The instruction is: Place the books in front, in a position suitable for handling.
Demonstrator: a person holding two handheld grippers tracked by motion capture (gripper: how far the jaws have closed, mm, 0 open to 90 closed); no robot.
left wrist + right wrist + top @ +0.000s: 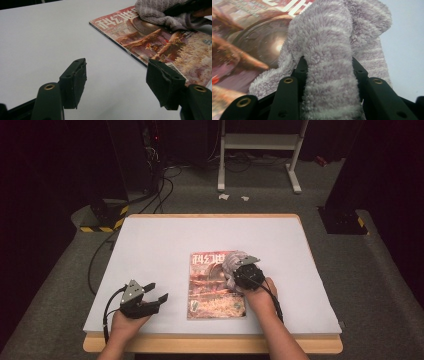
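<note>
Two grippers at a white table, one of them pressing a fuzzy cloth onto a magazine.

The right gripper (243,264) has its jaws clamped on a bunched grey-lilac striped cloth (332,75), which rests on the upper right part of the magazine (212,290) cover, partly spilling past its right edge onto the table (150,245). The magazine lies flat near the middle of the table, its title end away from the person. The left gripper (152,295) sits low at the magazine's left, jaws spread wide and holding nothing, one jaw tip just beside the magazine's edge.
</note>
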